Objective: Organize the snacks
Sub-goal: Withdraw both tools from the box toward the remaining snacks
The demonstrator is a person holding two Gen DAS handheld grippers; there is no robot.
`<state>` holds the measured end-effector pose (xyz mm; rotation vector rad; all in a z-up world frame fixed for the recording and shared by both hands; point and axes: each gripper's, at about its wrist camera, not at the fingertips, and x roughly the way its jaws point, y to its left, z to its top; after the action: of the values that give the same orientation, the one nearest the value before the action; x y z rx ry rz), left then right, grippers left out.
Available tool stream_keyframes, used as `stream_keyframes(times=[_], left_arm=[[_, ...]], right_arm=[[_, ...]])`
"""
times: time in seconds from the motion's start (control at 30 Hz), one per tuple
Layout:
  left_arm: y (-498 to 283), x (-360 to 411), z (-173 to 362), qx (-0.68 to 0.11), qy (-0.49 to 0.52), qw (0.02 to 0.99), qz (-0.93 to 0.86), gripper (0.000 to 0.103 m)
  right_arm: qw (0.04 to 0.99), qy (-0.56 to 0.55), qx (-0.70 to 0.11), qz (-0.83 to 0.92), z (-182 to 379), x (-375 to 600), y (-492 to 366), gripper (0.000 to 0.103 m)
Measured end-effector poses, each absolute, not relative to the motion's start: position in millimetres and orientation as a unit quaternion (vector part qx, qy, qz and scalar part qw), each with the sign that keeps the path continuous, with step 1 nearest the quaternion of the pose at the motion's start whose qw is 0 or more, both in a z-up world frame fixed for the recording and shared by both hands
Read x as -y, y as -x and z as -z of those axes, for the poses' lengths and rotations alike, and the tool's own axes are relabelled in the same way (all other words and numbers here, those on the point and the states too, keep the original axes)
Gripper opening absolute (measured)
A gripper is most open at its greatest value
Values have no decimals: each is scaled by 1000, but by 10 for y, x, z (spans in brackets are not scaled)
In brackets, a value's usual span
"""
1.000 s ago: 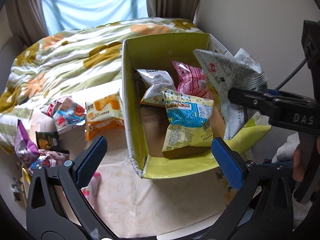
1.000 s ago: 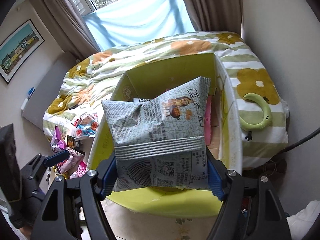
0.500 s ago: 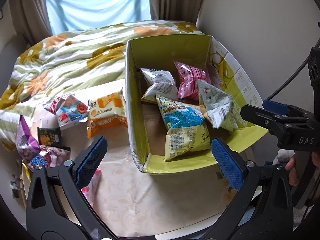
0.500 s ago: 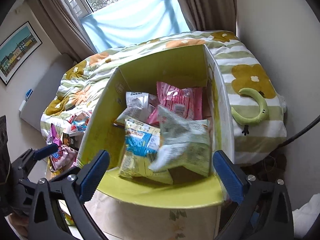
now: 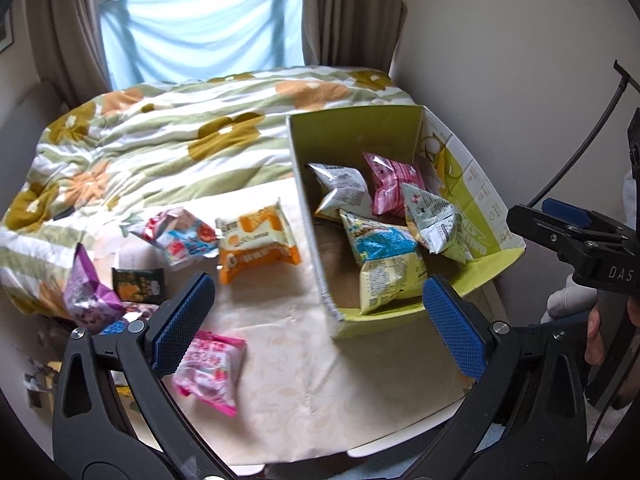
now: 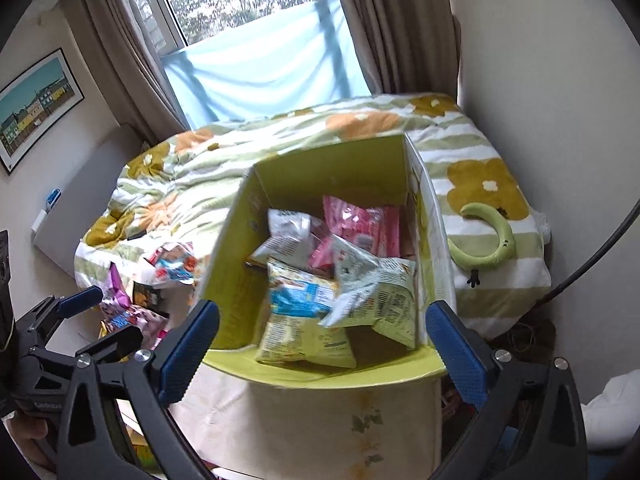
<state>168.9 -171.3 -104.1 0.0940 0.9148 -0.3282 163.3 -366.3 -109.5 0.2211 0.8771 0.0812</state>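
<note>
Both the left gripper (image 5: 316,316) and the right gripper (image 6: 322,346) are hovering with fingers spread wide, holding nothing. Four packets are lying in the yellow-green box (image 5: 352,136); the orange snack packet (image 5: 258,240) is waiting on the surface (image 5: 304,380) beside it. It looks light, crinkly and crushable, so pinching a sealed edge seems safest.

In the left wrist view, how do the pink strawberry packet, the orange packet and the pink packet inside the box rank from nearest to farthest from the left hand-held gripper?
1. Pink strawberry packet: on the table, just beside the left finger of the left hand-held gripper.
2. Orange packet: farther ahead on the table, left of the yellow-green box.
3. Pink packet: farthest, deep inside the box near its back wall.
</note>
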Motion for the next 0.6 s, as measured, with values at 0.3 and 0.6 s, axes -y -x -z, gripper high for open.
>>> stream_keyframes(times=[0.3, 0.6], left_arm=[[-1389, 795, 912, -422, -28, 897, 127, 103], [-1155, -195, 1054, -421, -15, 902, 99, 103]], right_arm=[[907, -107, -404, -53, 893, 2957, -1416, 103], [906, -110, -403, -63, 941, 2197, -1313, 103]])
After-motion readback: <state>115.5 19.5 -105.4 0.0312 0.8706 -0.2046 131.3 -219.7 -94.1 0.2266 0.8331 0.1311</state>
